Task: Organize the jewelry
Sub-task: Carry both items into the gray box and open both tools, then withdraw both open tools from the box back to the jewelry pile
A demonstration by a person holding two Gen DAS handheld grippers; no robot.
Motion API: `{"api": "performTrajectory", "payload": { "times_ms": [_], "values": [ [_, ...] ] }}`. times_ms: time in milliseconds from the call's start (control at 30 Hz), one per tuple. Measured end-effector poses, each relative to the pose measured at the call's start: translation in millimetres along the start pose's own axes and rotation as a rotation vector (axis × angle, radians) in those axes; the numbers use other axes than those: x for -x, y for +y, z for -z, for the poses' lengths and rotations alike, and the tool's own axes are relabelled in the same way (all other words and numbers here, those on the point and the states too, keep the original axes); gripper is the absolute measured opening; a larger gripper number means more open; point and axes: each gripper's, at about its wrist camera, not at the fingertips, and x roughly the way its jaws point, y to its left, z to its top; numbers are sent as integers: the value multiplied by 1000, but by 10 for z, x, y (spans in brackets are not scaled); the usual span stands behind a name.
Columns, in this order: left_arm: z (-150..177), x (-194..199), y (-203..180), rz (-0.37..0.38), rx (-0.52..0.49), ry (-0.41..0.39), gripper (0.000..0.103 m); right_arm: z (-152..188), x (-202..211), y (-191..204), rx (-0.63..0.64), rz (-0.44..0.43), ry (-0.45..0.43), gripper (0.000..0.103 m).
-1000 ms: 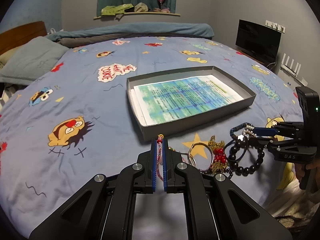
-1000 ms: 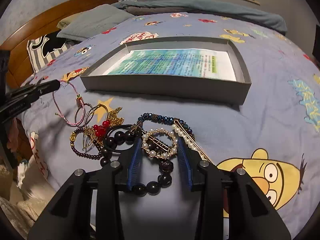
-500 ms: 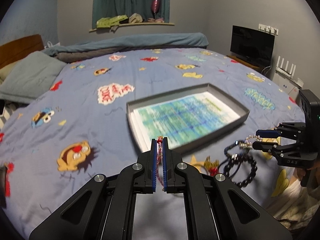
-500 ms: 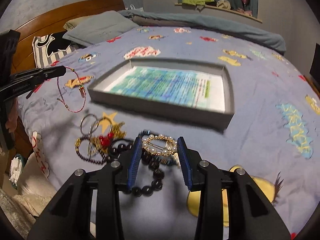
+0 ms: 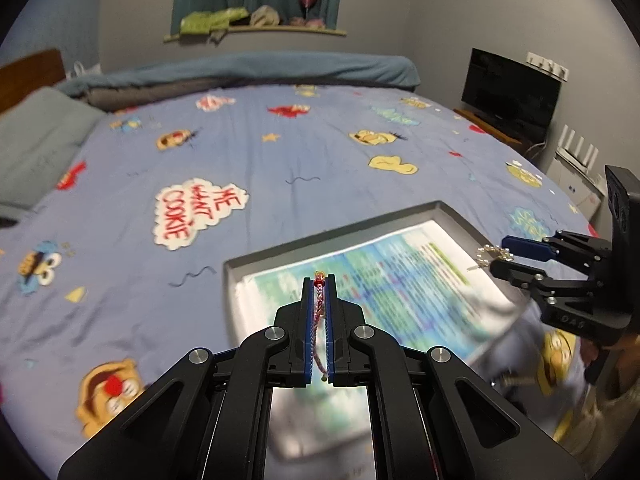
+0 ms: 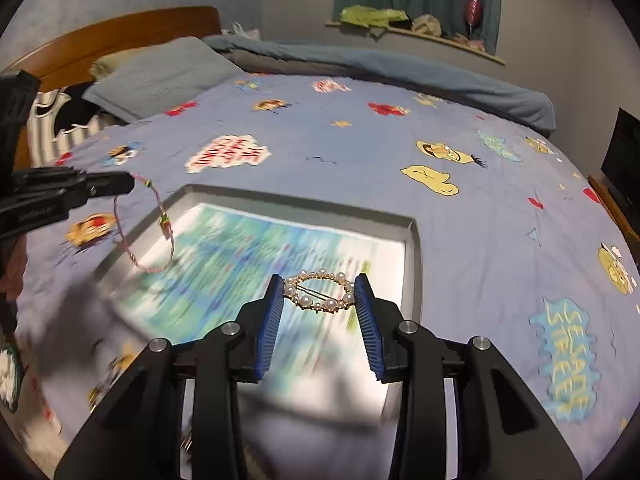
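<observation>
Two grippers over grey tray (image 6: 414, 248); pillow (image 6: 160, 72), TV (image 5: 510, 92) beyond.

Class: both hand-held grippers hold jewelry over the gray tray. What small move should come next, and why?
Probably lower both toward the tray and release: the right hand-held gripper holds the pearl clip, the left hand-held gripper the pink bracelet, both already above its paper lining.

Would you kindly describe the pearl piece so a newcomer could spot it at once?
Above the shallow grey tray on the cartoon-print bedspread, the right gripper holds it. It is an oval gold hair clip rimmed with white pearls, unlike the thin pink braided cord bracelet beside it.
</observation>
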Motion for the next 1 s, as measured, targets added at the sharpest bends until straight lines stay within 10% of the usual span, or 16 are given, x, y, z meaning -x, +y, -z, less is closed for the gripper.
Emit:
{"api": "performTrajectory", "payload": {
  "times_ms": [533, 700, 1000],
  "values": [
    [67, -1037, 187, -90, 32, 264, 6, -139, -865, -225, -107, 95, 180, 37],
    [111, -965, 176, -104, 30, 240, 52, -151, -822, -239, -125, 84, 167, 54],
    [142, -430, 106, -123, 82, 101, 85, -67, -330, -230, -197, 48, 51, 81]
  ]
}}
